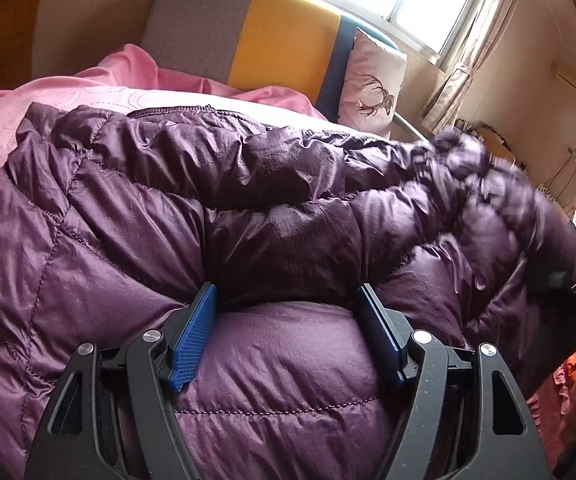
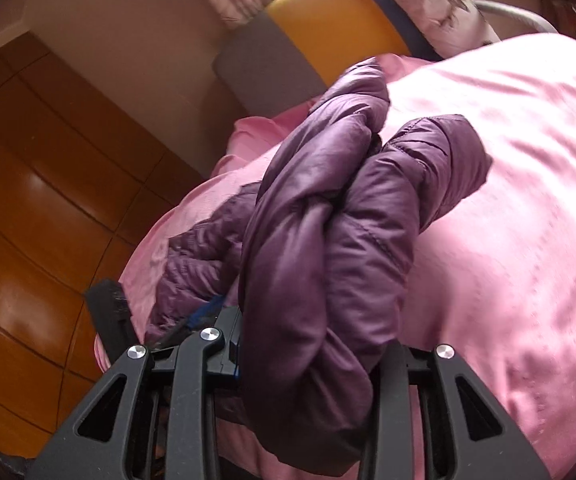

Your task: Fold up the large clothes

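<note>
Purple down jacket (image 1: 159, 216) lies spread across the bed's pink sheet (image 1: 3, 120), quilted panels puffed and glossy. I judge it light but bulky, springy and slick: the nylon shell will slide and the fill will push folds back open, so I'd take hold at stitched seams or hems, where the fabric is thin and flat. My left tool (image 1: 288, 312) has its blue-padded fingers (image 1: 193, 328) spread, pressed down either side of a fat baffle without pinching it. My right tool (image 2: 312, 364) is clamped on a bunched roll of the jacket (image 2: 328, 240), probably a sleeve, lifted above the sheet. A striped grey, yellow and blue headboard (image 1: 283, 36) and a deer-print pillow (image 1: 372, 84) stand beyond.
</note>
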`<state>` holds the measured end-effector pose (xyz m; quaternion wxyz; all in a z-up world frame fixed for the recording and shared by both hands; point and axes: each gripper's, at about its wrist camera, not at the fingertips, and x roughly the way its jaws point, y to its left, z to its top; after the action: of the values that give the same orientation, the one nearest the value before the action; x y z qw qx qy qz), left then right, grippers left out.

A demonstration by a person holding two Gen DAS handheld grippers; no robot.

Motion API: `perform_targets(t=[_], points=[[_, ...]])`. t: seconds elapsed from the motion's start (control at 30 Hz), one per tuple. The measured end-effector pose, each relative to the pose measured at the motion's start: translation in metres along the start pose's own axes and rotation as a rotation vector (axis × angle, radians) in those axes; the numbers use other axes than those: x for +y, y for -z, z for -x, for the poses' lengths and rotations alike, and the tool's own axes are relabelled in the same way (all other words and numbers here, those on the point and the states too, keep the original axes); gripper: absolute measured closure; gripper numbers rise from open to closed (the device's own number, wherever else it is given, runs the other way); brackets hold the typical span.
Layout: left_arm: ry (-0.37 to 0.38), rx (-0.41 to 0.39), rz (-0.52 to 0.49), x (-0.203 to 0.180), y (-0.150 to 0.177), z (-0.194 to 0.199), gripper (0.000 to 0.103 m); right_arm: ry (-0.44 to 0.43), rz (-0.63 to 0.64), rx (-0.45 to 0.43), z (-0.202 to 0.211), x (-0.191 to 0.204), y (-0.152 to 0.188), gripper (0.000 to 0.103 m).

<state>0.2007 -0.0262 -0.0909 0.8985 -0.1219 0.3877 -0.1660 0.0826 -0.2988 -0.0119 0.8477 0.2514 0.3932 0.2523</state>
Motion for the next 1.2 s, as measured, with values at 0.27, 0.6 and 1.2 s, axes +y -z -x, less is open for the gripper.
perform_targets(t=[0.27, 0.6, 1.2], points=[[0.101, -0.007, 0.057, 0.017, -0.001, 0.007, 0.034, 0.021, 0.184, 0.043, -0.030, 0.090, -0.009, 0.073], [0.206, -0.072, 0.180, 0.067, 0.003, 0.089, 0.034, 0.125, 0.390, 0.098, -0.079, 0.152, 0.007, 0.073], [0.405, -0.186, 0.281, 0.136, -0.046, 0.166, 0.012, 0.225, 0.774, 0.154, -0.150, 0.234, 0.100, 0.069]])
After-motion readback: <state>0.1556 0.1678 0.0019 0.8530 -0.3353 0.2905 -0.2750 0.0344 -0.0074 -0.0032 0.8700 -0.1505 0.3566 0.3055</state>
